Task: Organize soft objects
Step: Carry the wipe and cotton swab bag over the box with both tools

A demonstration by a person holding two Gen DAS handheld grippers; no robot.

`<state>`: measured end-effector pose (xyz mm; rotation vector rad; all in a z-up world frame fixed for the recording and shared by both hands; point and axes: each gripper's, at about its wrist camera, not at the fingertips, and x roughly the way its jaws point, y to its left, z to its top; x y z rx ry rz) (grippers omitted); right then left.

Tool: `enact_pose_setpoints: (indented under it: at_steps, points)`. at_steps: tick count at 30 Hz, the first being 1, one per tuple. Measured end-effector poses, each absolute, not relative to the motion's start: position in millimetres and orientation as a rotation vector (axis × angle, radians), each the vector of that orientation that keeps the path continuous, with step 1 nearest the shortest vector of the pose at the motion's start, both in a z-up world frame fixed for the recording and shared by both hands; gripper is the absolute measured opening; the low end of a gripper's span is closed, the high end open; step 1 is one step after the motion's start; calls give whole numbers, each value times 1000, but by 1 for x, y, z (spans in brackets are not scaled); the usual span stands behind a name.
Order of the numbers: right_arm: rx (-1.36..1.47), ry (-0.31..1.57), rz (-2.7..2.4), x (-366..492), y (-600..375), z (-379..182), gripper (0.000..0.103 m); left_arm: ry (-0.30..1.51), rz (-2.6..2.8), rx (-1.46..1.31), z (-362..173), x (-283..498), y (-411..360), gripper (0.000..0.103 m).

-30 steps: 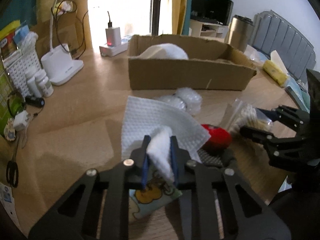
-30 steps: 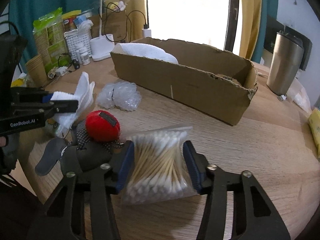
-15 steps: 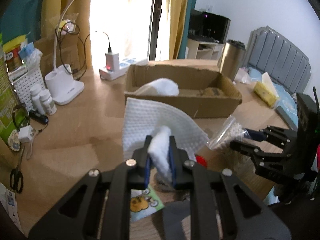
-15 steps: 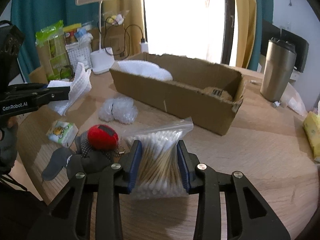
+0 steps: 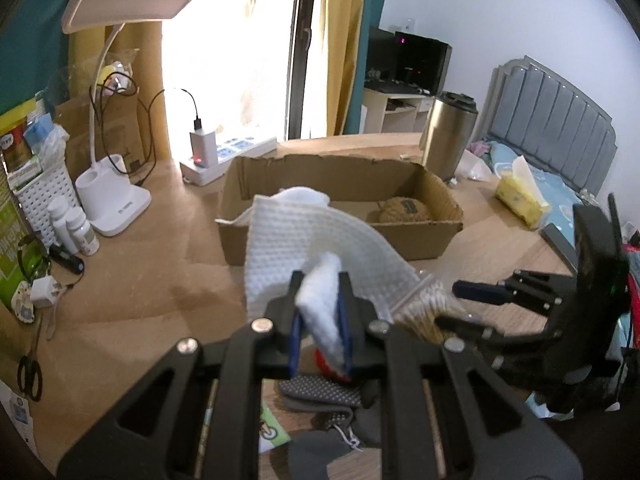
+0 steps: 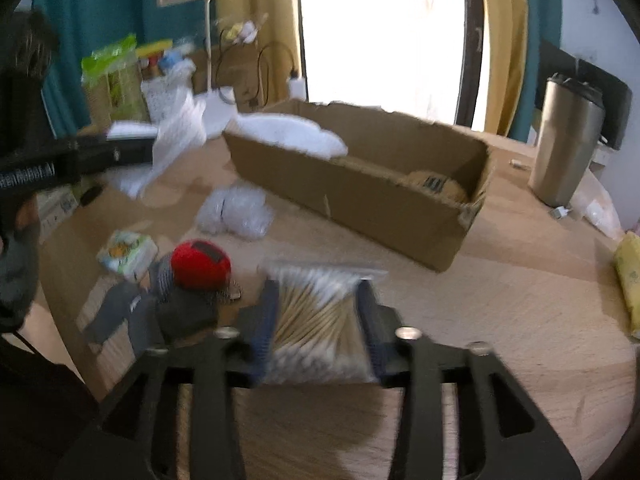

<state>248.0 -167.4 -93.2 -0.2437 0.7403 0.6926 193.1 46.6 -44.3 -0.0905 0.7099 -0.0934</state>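
My left gripper (image 5: 320,312) is shut on a white dimpled cloth (image 5: 304,240) and holds it in the air short of the cardboard box (image 5: 340,216); the cloth also shows in the right wrist view (image 6: 172,144). My right gripper (image 6: 316,320) is shut on a clear bag of cotton swabs (image 6: 316,312), lifted above the table. The box (image 6: 360,192) holds a white soft item (image 6: 292,136) and a tan yarn ball (image 5: 404,210). A red plush ball (image 6: 200,266), grey socks (image 6: 132,312), a tissue pack (image 6: 128,252) and bubble wrap (image 6: 236,216) lie on the table.
A steel tumbler (image 6: 568,140) stands right of the box. A white desk lamp (image 5: 108,120), power strip (image 5: 228,156), white basket (image 5: 40,196) and bottles (image 5: 76,228) line the left. A yellow tissue pack (image 5: 520,196) lies far right. Scissors (image 5: 30,372) lie at the left edge.
Both grippers have risen with their loads. The left one has carried the cloth toward the box; the right one has lifted the swab bag higher and is moving, blurring its view.
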Motion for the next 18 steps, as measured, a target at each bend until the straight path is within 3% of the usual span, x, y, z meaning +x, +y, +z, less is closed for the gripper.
enact_pose_setpoints:
  at_steps: [1, 7, 12, 18]
  points:
    - [-259, 749, 688, 248, -164, -96, 59, 711, -91, -90, -44, 193, 46, 16]
    - [-283, 778, 664, 249, -156, -107, 59, 716, -88, -90, -45, 191, 45, 16]
    - [-250, 807, 682, 257, -159, -108, 44, 711, -90, -95, -44, 190, 45, 16]
    - [-164, 725, 728, 250, -174, -86, 42, 674, -117, -105, -38, 186, 44, 16]
